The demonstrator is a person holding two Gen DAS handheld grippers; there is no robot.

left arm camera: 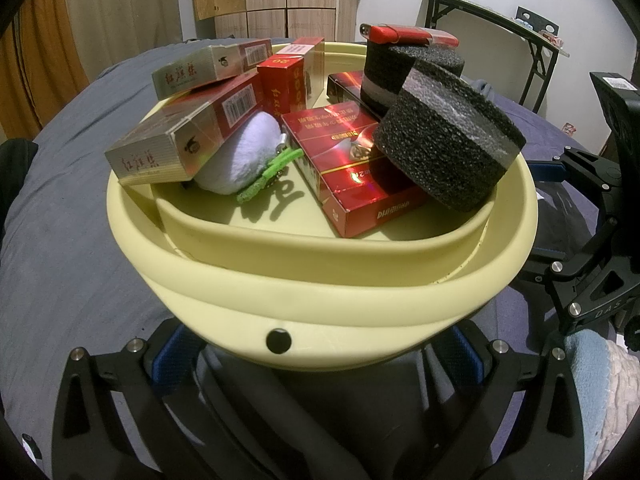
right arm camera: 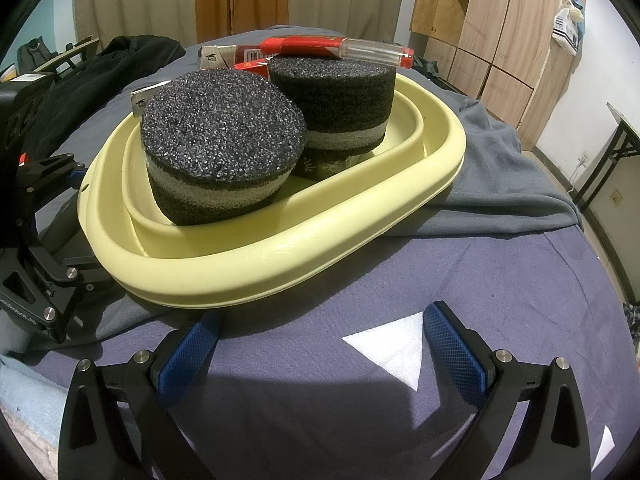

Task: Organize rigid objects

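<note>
A pale yellow basin (left arm camera: 320,292) (right arm camera: 280,256) sits on the bed, holding several cigarette packs: a silver-and-red one (left arm camera: 180,144), another behind it (left arm camera: 208,68), an upright red one (left arm camera: 280,84) and a shiny red one (left arm camera: 352,168). Two black foam cylinders stand in it, one near (left arm camera: 448,148) (right arm camera: 220,152), one far (right arm camera: 332,100). On the far cylinder lies a red-and-clear pen-like tool (left arm camera: 408,34) (right arm camera: 340,46). My left gripper (left arm camera: 318,354) is open, with its blue pads either side of the basin's near rim. Short of the basin, my right gripper (right arm camera: 324,316) is open over the sheet, holding nothing.
A white plush thing with a green strip (left arm camera: 240,156) lies among the packs. Grey blanket (right arm camera: 500,184) and purple sheet (right arm camera: 480,280) cover the bed. Dark clothing (right arm camera: 100,68) is piled at the back left. A folding table (left arm camera: 492,20) and wooden wardrobes (right arm camera: 500,32) stand beyond.
</note>
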